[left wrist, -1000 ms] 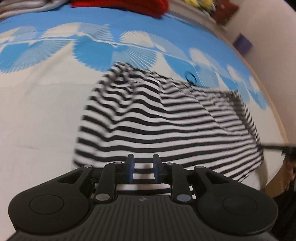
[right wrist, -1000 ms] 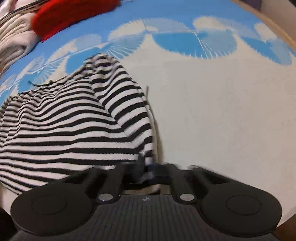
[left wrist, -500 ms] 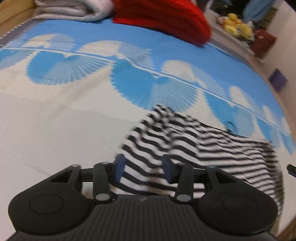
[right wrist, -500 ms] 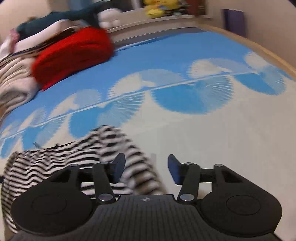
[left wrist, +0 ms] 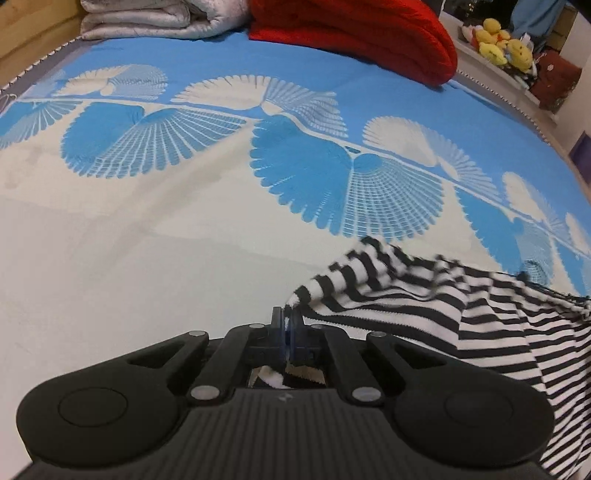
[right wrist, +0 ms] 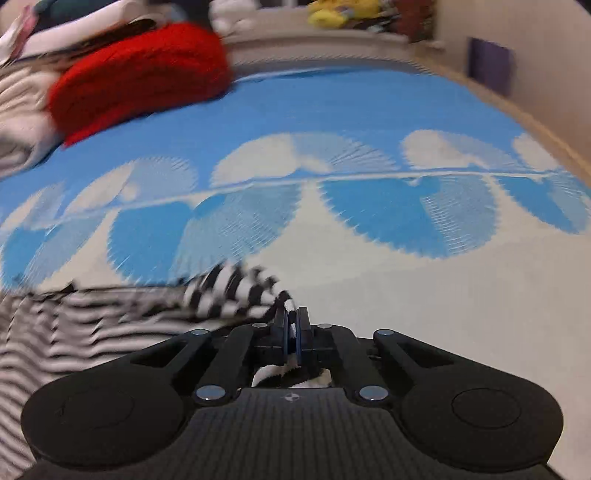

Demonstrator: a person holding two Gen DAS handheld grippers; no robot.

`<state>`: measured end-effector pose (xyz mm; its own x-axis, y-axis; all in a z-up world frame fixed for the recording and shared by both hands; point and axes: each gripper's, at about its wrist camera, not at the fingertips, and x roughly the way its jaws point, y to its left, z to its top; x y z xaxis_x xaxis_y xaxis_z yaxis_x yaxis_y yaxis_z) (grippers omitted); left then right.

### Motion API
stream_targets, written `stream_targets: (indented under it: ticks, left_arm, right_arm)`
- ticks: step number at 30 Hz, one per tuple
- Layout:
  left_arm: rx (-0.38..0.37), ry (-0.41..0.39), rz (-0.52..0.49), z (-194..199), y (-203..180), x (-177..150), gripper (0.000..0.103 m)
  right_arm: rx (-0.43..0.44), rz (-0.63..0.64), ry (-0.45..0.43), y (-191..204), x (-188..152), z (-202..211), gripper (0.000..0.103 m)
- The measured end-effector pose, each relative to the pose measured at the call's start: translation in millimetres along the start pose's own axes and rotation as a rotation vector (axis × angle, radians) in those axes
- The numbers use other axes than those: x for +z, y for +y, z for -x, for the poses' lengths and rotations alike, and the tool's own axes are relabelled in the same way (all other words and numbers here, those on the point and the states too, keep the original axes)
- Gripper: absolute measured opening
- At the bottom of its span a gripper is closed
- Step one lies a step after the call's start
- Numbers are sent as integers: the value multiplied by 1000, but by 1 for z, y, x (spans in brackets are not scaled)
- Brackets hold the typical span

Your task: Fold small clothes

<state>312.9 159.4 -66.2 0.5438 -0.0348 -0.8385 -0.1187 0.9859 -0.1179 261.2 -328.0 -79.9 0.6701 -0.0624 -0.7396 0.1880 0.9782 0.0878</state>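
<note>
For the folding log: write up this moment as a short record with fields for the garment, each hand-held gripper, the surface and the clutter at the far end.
garment: black-and-white striped top, partly lifted off the bed
left hand-held gripper: shut on a corner of the striped top
right hand-held gripper: shut on another corner of the striped top
surface: bedspread, cream with blue fan pattern
far end: red blanket, folded pale quilt, yellow plush toys
</note>
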Motion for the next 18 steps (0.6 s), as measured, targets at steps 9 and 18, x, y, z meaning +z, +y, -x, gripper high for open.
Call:
stream_targets:
  ticks: [9, 18]
  left_arm:
    - [-272, -76, -109, 49, -15, -10, 27]
    - [-126, 105, -183, 4, -47, -25, 34]
  right_arm:
    - [133, 36, -33, -8, -6, 39, 38]
    - [171, 254, 293, -25, -60, 43, 41]
